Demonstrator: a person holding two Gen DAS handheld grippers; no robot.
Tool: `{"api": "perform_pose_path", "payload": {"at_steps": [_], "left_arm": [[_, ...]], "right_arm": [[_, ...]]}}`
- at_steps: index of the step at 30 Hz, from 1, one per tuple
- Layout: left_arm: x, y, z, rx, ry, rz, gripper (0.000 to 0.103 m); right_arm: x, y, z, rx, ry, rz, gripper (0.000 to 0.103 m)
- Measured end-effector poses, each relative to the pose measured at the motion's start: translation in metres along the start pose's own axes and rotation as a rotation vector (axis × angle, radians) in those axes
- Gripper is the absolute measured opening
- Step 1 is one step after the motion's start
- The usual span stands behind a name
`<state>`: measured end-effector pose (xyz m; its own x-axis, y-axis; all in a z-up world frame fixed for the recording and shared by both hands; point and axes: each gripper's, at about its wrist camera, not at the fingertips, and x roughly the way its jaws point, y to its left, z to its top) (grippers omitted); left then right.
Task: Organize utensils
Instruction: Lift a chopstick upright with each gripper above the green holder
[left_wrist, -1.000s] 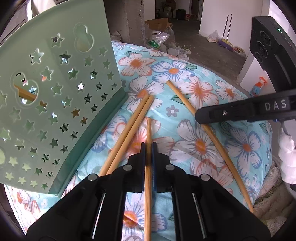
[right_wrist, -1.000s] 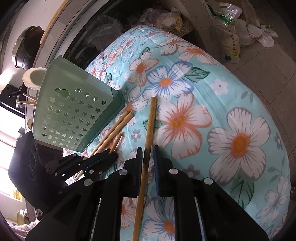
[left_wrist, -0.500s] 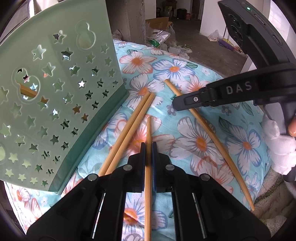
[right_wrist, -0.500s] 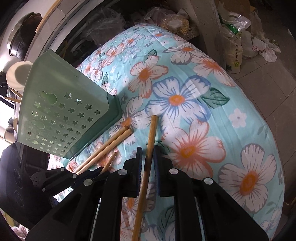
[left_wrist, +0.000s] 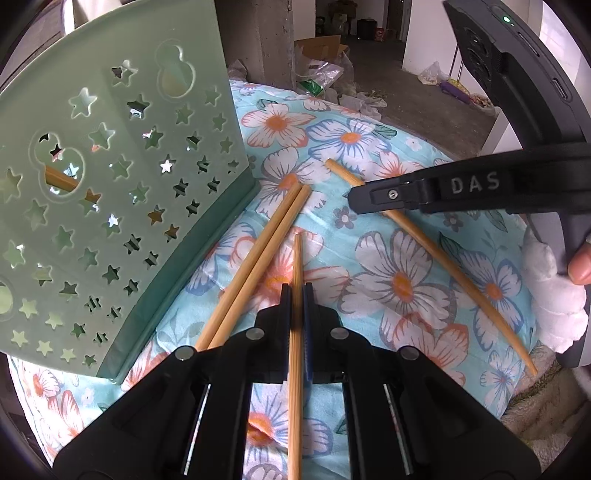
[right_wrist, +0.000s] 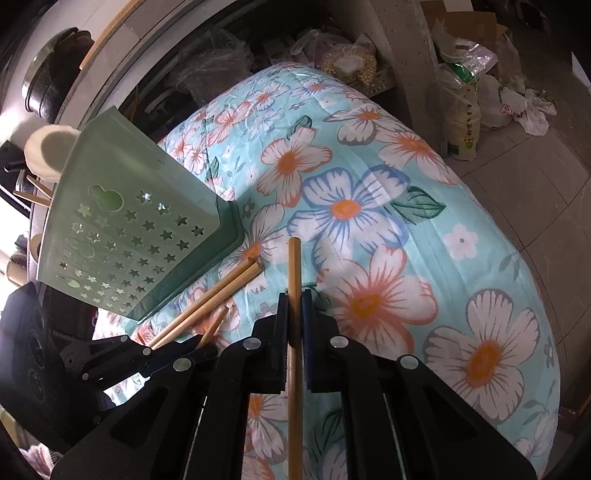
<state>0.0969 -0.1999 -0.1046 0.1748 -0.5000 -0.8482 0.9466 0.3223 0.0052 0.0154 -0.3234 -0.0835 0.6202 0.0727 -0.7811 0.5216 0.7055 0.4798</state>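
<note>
Left gripper (left_wrist: 296, 291) pinched one chopstick (left_wrist: 295, 354); right gripper (right_wrist: 294, 299) pinched another chopstick (right_wrist: 294, 269). Green holder (left_wrist: 110, 192) at 10 o'clock.

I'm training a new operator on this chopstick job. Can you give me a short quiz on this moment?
1. True or false: the left gripper is shut on a chopstick.
2. How many loose chopsticks lie between that one and the green holder?
3. The right gripper holds: A) nothing B) a chopstick C) the holder.

Key: 1 true; 2 two; 3 B.
</note>
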Motion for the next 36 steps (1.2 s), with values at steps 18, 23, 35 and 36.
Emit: {"api": "perform_pose_path", "payload": {"at_steps": [18, 23, 35, 36], "left_arm": [[-0.105, 0.022, 0.019, -0.133, -0.261, -0.076, 0.005], [-0.141, 0.036, 0.026, -0.187, -0.348, -0.103, 0.005], [-0.247, 0.077, 0.043, -0.276, -0.623, -0.090, 0.005], [-0.257, 0.082, 0.045, -0.282, -0.650, -0.078, 0.005]], "right_arm": [[-0.094, 0.027, 0.013, -0.008, -0.230, 0.208, 0.007], [-0.108, 0.037, 0.013, -0.039, -0.272, 0.228, 0.007], [-0.136, 0.049, 0.020, -0.086, -0.329, 0.293, 0.007], [-0.137, 0.049, 0.020, -0.086, -0.330, 0.296, 0.007]]}}
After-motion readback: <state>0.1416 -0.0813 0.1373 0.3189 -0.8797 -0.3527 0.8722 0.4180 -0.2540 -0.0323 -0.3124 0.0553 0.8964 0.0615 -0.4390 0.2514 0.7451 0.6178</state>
